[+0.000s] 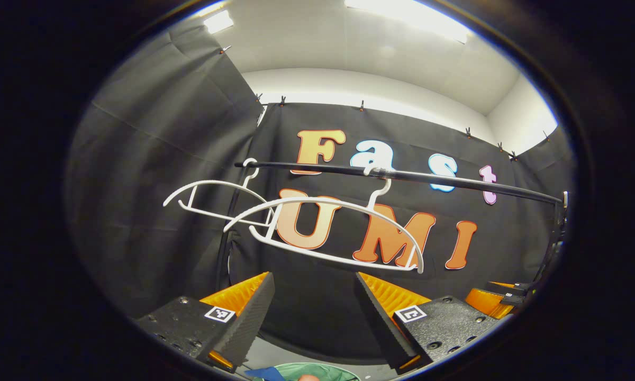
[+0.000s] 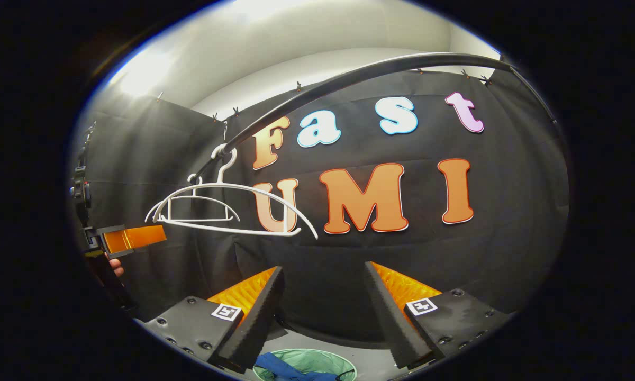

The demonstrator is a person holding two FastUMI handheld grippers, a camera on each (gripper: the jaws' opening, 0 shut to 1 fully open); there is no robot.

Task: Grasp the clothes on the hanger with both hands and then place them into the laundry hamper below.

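Both grippers — left gripper (image 1: 309, 312) and right gripper (image 2: 323, 307) — are wide open and hold nothing, the two white hangers (image 1: 328, 227) on the rail (image 1: 402, 174) are bare, and blue clothes (image 2: 283, 366) lie in the green hamper (image 2: 323, 360) below — the job looks done.

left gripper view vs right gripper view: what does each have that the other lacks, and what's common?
Left gripper view: the right gripper at the far right edge, and ceiling light panels. Right gripper view: the left gripper at the left edge with a hand below it. Shared: two bare white hangers on the black rail, a green hamper below with a blue garment in it, fingers apart.
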